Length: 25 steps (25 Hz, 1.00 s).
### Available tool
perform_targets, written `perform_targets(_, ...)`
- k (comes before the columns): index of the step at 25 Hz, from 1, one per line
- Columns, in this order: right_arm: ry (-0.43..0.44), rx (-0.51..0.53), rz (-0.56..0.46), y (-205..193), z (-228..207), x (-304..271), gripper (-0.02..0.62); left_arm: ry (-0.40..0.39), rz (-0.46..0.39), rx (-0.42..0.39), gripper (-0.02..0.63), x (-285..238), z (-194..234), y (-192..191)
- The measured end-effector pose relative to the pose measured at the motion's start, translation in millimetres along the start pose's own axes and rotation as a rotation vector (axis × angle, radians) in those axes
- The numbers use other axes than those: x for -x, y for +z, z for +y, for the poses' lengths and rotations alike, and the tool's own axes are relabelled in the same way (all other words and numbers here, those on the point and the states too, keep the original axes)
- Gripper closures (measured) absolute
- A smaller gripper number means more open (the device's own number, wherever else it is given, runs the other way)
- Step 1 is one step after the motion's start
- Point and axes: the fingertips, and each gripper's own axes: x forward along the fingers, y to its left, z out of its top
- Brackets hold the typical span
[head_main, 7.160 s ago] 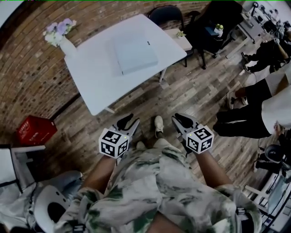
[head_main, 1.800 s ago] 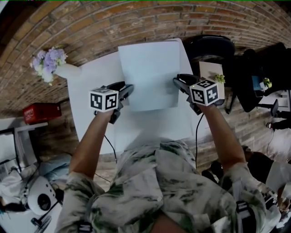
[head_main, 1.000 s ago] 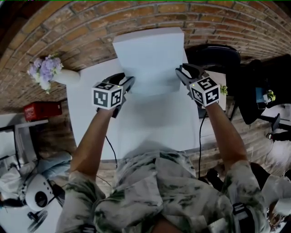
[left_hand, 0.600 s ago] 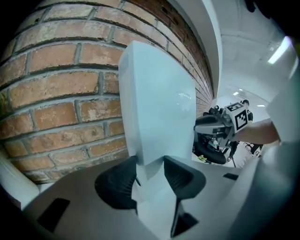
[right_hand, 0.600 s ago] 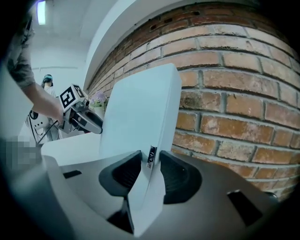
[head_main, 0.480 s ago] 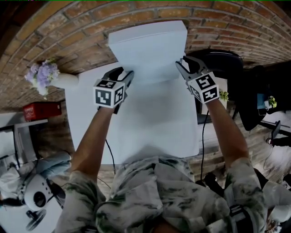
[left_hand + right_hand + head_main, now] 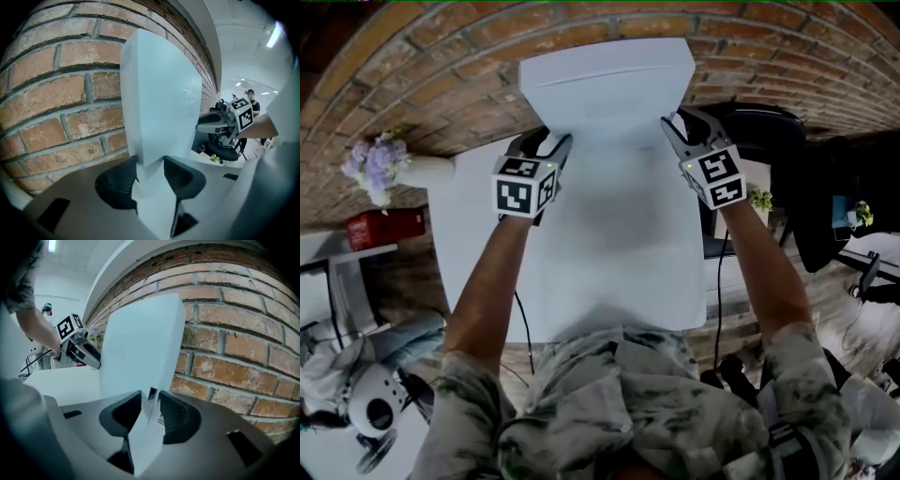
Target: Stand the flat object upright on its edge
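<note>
A flat white box [image 7: 607, 89] is tilted up off the white table [image 7: 609, 272], its top edge toward the brick wall. My left gripper [image 7: 551, 150] is shut on its left edge, and that edge sits between the dark pads [image 7: 117, 185] in the left gripper view. My right gripper [image 7: 675, 131] is shut on the box's right edge [image 7: 159, 366], with a small label [image 7: 152, 394] between its pads. In each gripper view the box [image 7: 159, 98] rises nearly upright in front of the bricks. The other gripper shows across the box in both gripper views.
A brick wall [image 7: 422, 66] runs right behind the table. A white vase of purple flowers [image 7: 380, 164] stands at the table's left end. A black chair [image 7: 759, 127] and a small plant [image 7: 759, 199] are to the right; a red crate [image 7: 382, 228] sits on the floor at left.
Both grippers have lifted the box's near edge from lying flat, tilting it steeply up toward the brick wall. The grippers moved forward with it.
</note>
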Motion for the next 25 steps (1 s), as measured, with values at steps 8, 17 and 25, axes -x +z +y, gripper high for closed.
perform_targets(8,-0.015,0.022,-0.003,-3.5,-11.2,-14.9,0.453,0.039,-0.005,-0.012,0.411,-21.6,10.2,2.9)
perform_targets(17,-0.029,0.029,-0.021,-2.6,-13.5,-23.4,0.454,0.051,-0.016,-0.031,0.41,-28.0,16.1,-1.2)
perform_targets(25,-0.025,-0.018,-0.026,-3.0,-14.7,-23.8,0.437,0.084,-0.016,-0.009,0.41,-28.5,16.3,-1.8)
